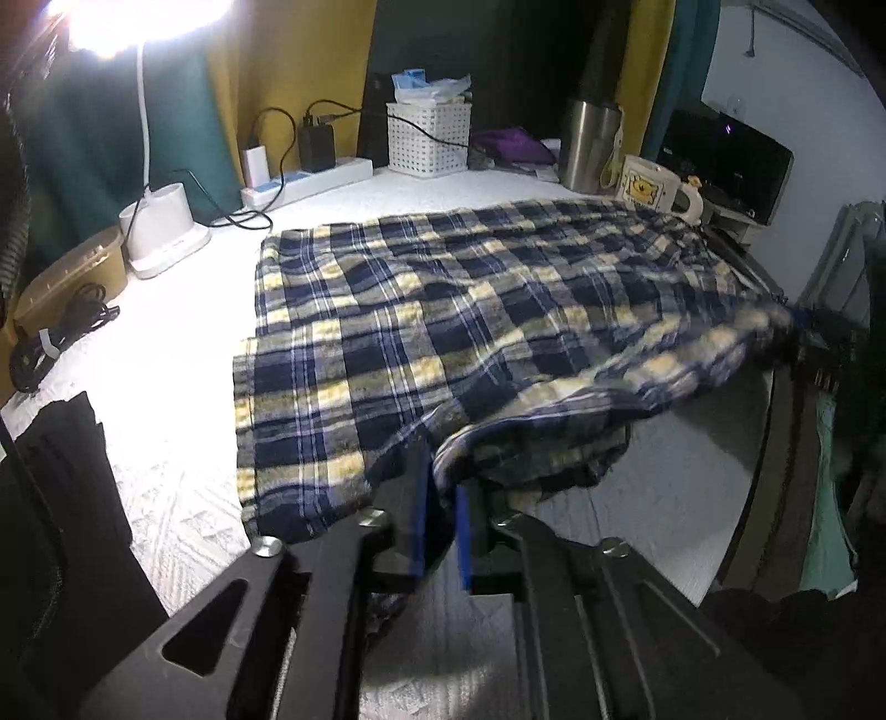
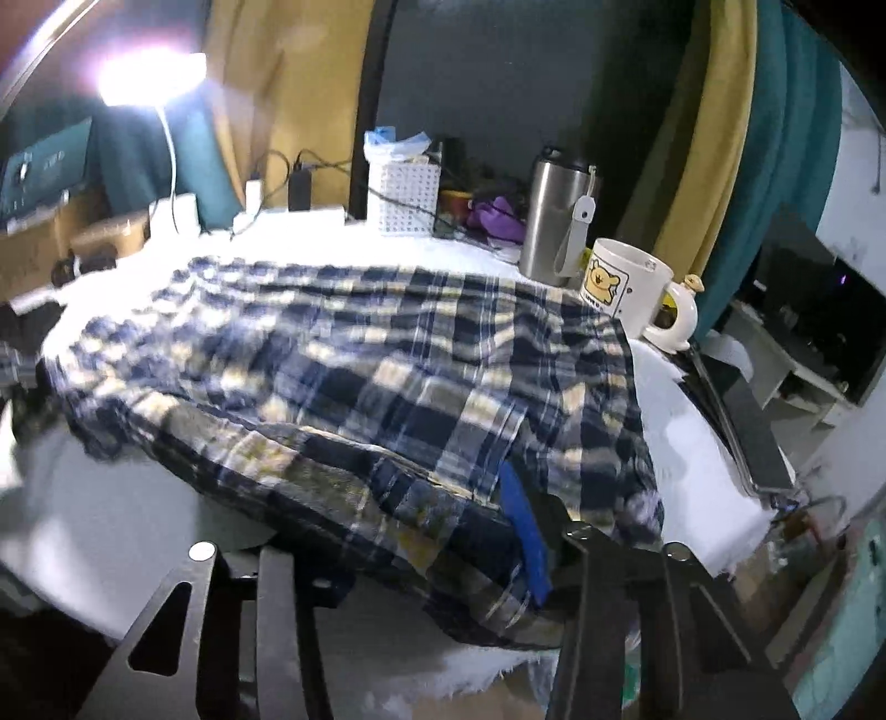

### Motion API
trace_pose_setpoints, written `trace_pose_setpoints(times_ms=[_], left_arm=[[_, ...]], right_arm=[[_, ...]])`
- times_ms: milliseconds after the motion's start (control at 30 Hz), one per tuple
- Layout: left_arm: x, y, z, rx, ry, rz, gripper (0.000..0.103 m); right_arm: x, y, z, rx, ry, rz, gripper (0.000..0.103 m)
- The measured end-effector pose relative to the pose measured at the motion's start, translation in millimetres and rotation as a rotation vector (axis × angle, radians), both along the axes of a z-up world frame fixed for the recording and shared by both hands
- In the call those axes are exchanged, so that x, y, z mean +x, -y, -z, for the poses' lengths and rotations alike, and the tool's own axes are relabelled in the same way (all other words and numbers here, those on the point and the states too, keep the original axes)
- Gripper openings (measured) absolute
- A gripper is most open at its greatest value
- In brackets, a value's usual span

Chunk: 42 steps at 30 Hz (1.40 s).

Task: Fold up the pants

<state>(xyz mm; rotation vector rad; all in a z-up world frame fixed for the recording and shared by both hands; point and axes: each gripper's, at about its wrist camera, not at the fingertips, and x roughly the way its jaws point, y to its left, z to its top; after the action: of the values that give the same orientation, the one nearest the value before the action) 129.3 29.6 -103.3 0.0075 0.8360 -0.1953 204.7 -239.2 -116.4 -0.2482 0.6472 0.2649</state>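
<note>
Beside the plaid pants (image 2: 343, 354) stands a mug (image 2: 626, 291); both grippers' (image 1: 443, 531) (image 2: 432, 531) states unclear

no legible text, even on the mug (image 2: 626, 285)

A desk lamp (image 1: 138, 22) is blazing at the top left in both views, blowing out to pure white glare and washing detail from the white table cover (image 1: 183, 310) just below it. Away from the lamp the room is sinking into dimness, and the near foreground is lying in deep shadow. The plaid pants (image 2: 343, 354) are smearing with motion blur in the right wrist view, worst on the side nearer the lamp. Fisheye bending is curving everything toward dark, rounded corners.
</note>
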Motion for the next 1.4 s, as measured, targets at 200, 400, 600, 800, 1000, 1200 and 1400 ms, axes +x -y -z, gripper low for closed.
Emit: trace_pose_setpoints(times_ms=[200, 400, 600, 800, 1000, 1200, 1400], left_arm=[[-7.0, 4.1, 2.8, 0.028, 0.01, 0.017, 0.064], [-1.9, 16.3, 11.2, 0.167, 0.018, 0.011, 0.068], [-4.6, -4.1, 3.5, 0.116, 0.055, -0.025, 0.035], [-11.9, -18.3, -14.7, 0.06, 0.084, -0.039, 0.014], [-18.2, -20.3, -31.8, 0.015, 0.14, -0.052, 0.006], [-13.2, -29.0, -39.6, -0.013, 0.151, -0.105, 0.004], [-17.6, -24.6, -46.7, 0.003, 0.17, -0.093, 0.004]], right_arm=[[15.8, 4.2, -29.4, 0.066, 0.001, -0.01, 0.036], [28.9, 0.6, -54.6, 0.064, 0.026, -0.03, 0.035], [35.7, 6.3, -60.3, 0.072, 0.021, -0.019, 0.035], [32.2, 11.7, -46.1, 0.062, 0.001, 0.001, 0.035], [34.5, 18.0, -30.3, 0.021, -0.005, 0.03, 0.042], [31.5, 22.5, -9.1, -0.043, 0.004, 0.018, 0.063], [25.2, 21.6, 23.6, -0.116, -0.03, -0.005, 0.063]])
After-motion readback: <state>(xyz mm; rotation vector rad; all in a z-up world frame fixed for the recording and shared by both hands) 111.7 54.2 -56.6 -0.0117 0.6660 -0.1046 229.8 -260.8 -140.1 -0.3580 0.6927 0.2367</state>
